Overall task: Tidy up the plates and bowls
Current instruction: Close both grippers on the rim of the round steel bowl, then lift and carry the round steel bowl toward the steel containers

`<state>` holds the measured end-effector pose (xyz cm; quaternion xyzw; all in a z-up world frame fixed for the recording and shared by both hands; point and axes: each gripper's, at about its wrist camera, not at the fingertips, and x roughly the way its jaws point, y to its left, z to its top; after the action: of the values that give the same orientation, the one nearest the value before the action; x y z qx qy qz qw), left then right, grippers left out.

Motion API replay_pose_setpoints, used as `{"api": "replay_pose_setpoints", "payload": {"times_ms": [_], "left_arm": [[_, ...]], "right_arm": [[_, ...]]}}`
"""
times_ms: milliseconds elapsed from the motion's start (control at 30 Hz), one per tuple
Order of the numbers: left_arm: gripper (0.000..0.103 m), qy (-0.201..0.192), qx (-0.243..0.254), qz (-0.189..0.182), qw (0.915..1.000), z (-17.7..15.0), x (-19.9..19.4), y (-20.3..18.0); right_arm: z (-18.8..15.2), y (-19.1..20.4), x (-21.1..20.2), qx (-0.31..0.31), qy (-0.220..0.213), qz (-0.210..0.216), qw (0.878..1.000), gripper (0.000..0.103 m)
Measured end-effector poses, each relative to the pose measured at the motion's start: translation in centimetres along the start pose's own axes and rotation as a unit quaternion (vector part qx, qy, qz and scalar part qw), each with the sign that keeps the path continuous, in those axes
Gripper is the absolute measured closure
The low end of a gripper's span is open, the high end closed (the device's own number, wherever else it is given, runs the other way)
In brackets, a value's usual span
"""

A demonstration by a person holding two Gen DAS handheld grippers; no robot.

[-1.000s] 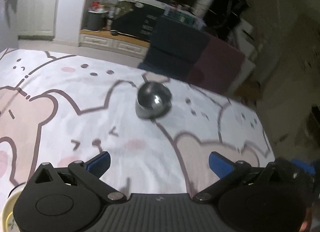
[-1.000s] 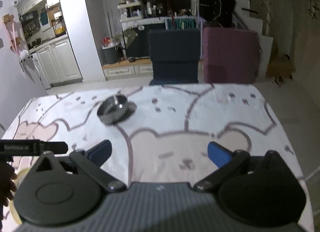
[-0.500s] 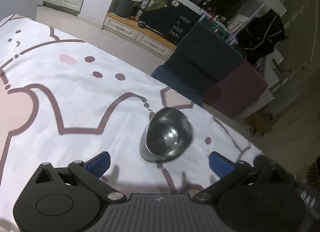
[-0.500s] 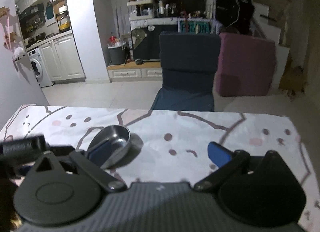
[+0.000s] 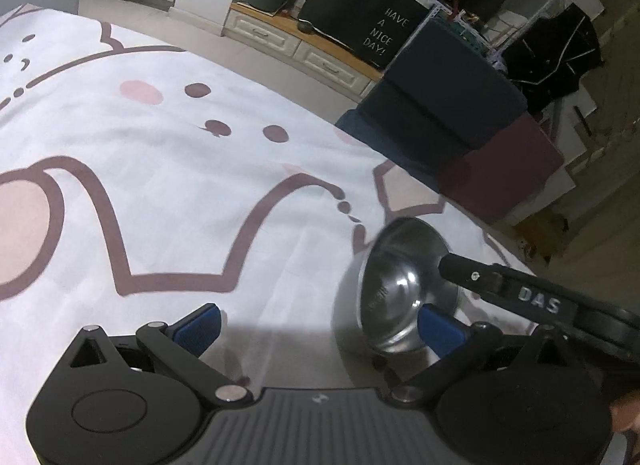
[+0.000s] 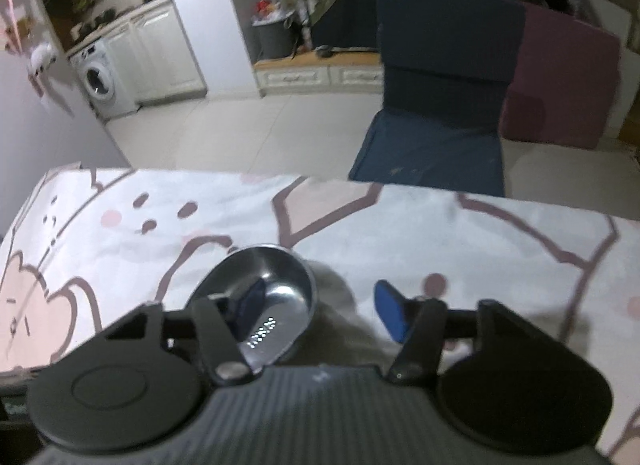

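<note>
Steel round bowl [image 6: 260, 297] sits tilted on the bear-print tablecloth [image 5: 160, 169], mouth up toward the cameras, near rim hidden behind gripper bodies. Right gripper [image 6: 320, 309] has just been closing, jaws straddling the bowl's wall, pad contact unclear. Left gripper [image 5: 318, 329] spread, holding nothing.

The bowl [image 6: 276, 297] is polished metal, mirror-glossy inside. The tablecloth [image 5: 168, 169] is smooth matt printed cloth. The right gripper [image 6: 320, 305] has matt black plastic arms, blue rubbery-looking pads [image 6: 390, 311] and a ribbed grey body
</note>
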<state>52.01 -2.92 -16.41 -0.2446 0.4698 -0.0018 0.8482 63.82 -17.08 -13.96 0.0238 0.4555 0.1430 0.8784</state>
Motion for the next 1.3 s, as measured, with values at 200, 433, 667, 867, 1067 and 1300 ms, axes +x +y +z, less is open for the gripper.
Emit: {"api": "replay_pose_setpoints", "payload": {"times_ms": [200, 433, 667, 867, 1067, 1300], "left_arm": [[0.030, 0.018, 0.025, -0.002, 0.9995, -0.2, 1.2, -0.2], [0.071, 0.028, 0.015, -0.044, 0.9985, -0.6, 1.5, -0.2], [0.087, 0.035, 0.025, -0.041, 0.9983, -1.1, 1.2, -0.9], [0.095, 0.043, 0.027, -0.042, 0.9978, -1.3, 0.1, -1.2], [0.098, 0.032, 0.047, -0.047, 0.9973, -1.8, -3.0, -2.4], [0.098, 0.006, 0.093, -0.052, 0.9943, -3.5, -8.5, -4.6]], "right_arm": [[0.2, 0.6, 1.9, 0.002, 0.017, -0.023, 1.000, 0.078], [-0.1, 1.1, 1.1, -0.025, 0.023, -0.025, 0.999, 0.098], [-0.5, 1.1, 0.6, -0.029, 0.026, -0.023, 0.999, 0.099], [-1.8, 1.0, -0.8, -0.014, 0.027, -0.030, 0.999, 0.099], [-3.1, 1.4, -4.1, -0.003, 0.007, -0.039, 0.999, 0.099], [-5.5, 1.4, -10.3, 0.026, -0.031, -0.035, 0.999, 0.098]]}}
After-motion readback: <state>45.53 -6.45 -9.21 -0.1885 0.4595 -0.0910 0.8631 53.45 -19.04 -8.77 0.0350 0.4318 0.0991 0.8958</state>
